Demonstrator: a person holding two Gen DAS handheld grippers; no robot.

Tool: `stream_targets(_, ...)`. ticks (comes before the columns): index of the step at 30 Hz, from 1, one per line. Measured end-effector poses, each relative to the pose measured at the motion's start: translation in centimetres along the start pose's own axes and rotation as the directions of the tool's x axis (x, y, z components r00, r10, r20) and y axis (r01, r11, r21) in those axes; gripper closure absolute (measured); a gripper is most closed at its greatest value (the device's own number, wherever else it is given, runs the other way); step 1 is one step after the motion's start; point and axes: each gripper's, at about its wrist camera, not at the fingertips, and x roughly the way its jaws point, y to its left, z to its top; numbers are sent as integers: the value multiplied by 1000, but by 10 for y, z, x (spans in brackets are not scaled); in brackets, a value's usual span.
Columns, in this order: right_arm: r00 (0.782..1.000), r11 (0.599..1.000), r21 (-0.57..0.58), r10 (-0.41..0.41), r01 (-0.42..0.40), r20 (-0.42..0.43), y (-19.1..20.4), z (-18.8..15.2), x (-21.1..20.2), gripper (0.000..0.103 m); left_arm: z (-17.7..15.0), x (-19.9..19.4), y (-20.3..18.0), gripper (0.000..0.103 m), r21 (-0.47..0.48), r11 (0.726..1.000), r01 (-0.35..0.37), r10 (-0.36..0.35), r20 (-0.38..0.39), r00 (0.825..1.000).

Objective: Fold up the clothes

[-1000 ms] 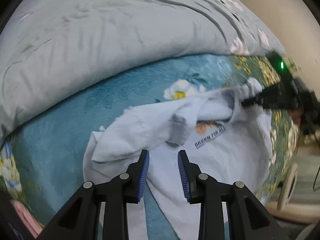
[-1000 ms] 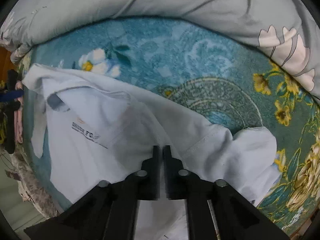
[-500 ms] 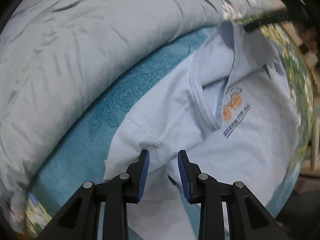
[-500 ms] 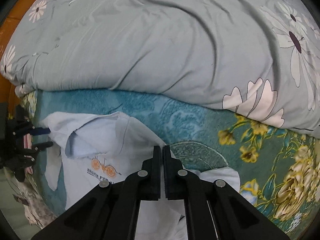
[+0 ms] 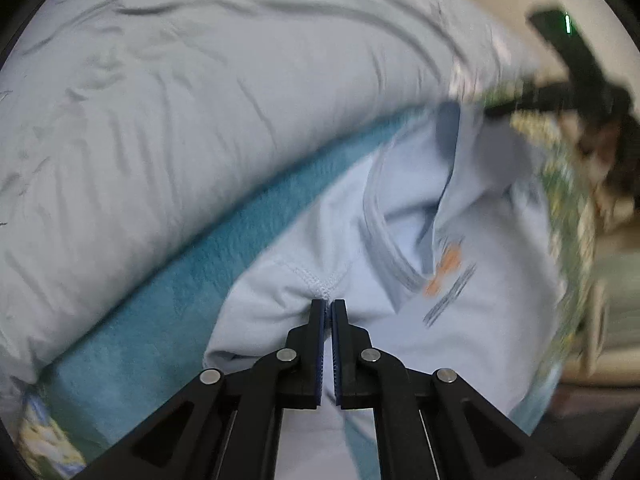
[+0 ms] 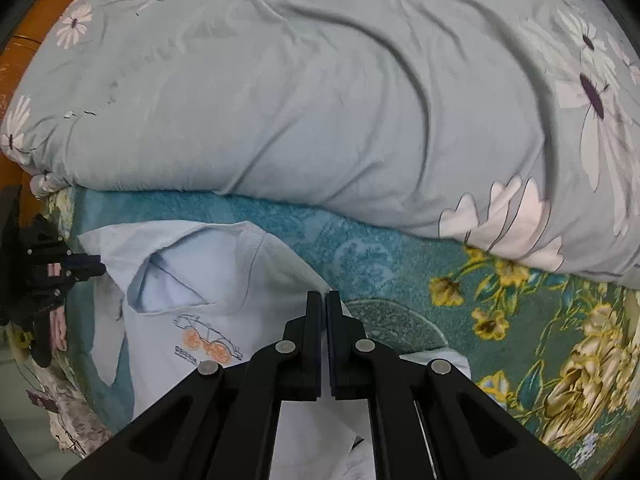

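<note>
A pale blue T-shirt (image 5: 472, 320) with an orange print lies on a teal floral blanket (image 5: 224, 264). My left gripper (image 5: 329, 305) is shut on the shirt's shoulder seam at the near side. In the right wrist view the same shirt (image 6: 224, 280) spreads out with its collar open. My right gripper (image 6: 323, 298) is shut on the shirt's other shoulder edge. The left gripper shows there at the far left (image 6: 86, 268), and the right gripper shows at the upper right of the left wrist view (image 5: 504, 110).
A thick grey-blue quilt with flower prints (image 6: 320, 92) is piled behind the shirt. The teal blanket (image 6: 500, 312) runs on to the right. A wooden bed frame (image 6: 44, 4) shows at the upper left. The bed edge drops off at the left (image 6: 60, 408).
My left gripper has closed on the shirt's shoulder seam. My right gripper stays shut on the shirt and has lifted and pulled it, so the collar and print now face up.
</note>
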Motion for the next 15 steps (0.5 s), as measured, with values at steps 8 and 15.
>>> stream_targets(8, 989, 999, -31, -36, 41, 145, -2, 27, -39, 101, 28, -44, 45, 100, -186, 981, 46, -7, 205, 979)
stream_targets(15, 981, 994, 23, -112, 109, 161, -12, 64, -28, 101, 53, -24, 85, 100, -329, 944, -19, 81, 175, 981)
